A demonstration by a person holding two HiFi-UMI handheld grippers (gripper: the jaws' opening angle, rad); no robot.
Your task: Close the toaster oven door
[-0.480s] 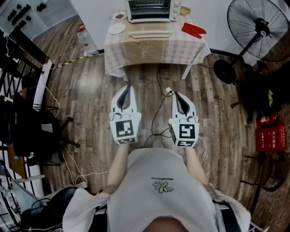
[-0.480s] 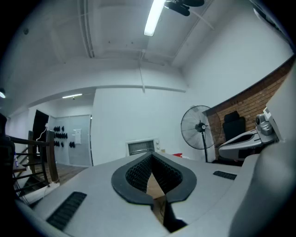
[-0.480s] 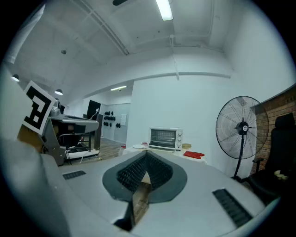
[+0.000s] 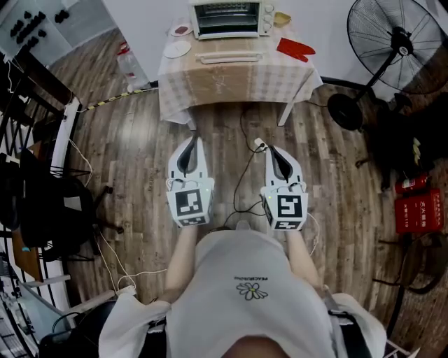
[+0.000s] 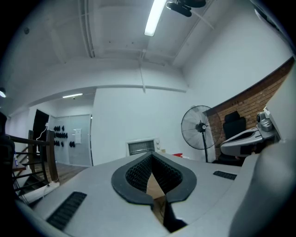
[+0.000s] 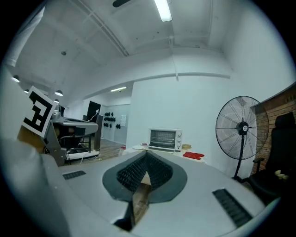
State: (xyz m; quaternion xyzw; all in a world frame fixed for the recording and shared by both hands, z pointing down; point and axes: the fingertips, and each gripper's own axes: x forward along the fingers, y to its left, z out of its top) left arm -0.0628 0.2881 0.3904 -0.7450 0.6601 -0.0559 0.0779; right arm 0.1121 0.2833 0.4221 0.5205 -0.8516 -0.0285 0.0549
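Observation:
The white toaster oven (image 4: 227, 19) stands at the back of a checked-cloth table (image 4: 210, 80). Its door (image 4: 231, 56) lies folded down flat in front of it. The oven also shows far off in the left gripper view (image 5: 142, 147) and the right gripper view (image 6: 165, 140). My left gripper (image 4: 190, 142) and right gripper (image 4: 274, 151) are held level over the wooden floor, well short of the table. Both are shut, tips together, with nothing between them. In their own views the left gripper (image 5: 150, 156) and right gripper (image 6: 146, 152) point toward the oven.
A red oven mitt (image 4: 298, 48) lies right of the oven and two small plates (image 4: 178, 49) left of it. A standing fan (image 4: 392, 49) is at the right, and cables (image 4: 245, 175) trail over the floor between the grippers. A black chair (image 4: 49, 203) and racks stand at the left.
Both grippers have edged slightly toward the table. Their jaws stay shut and the oven door still lies down.

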